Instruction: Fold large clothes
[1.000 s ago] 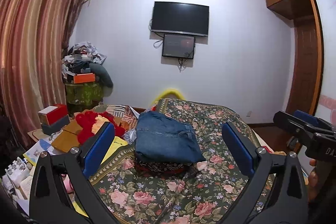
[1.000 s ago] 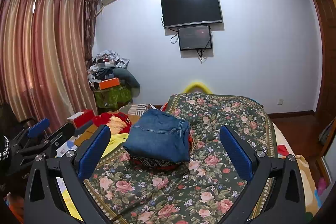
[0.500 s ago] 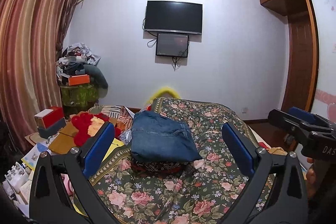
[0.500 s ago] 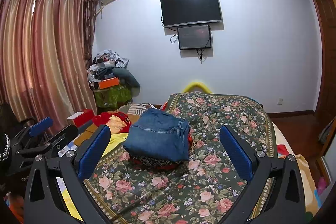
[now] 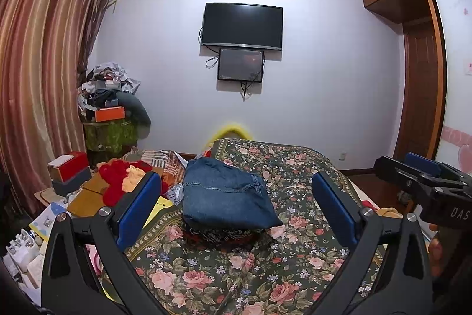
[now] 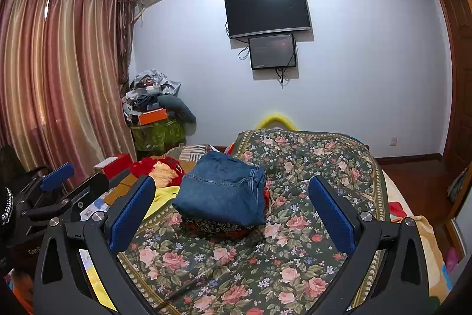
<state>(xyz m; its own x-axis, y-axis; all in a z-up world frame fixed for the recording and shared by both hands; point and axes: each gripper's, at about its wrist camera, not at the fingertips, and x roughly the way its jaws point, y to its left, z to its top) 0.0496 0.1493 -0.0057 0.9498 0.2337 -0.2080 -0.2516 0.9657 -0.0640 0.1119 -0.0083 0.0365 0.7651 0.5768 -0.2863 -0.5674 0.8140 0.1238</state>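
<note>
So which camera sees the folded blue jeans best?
The right wrist view: the jeans sit nearer its middle, with the stacked fold edges showing. The left wrist view shows mostly their flat top.

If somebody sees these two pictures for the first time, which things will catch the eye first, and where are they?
The eye goes first to the folded blue jeans, lying on a dark patterned garment in the middle of the floral bedspread. Next come the left gripper and right gripper, both open and empty in the foreground. On the far wall hangs a black TV, with a smaller screen just below it.
</note>
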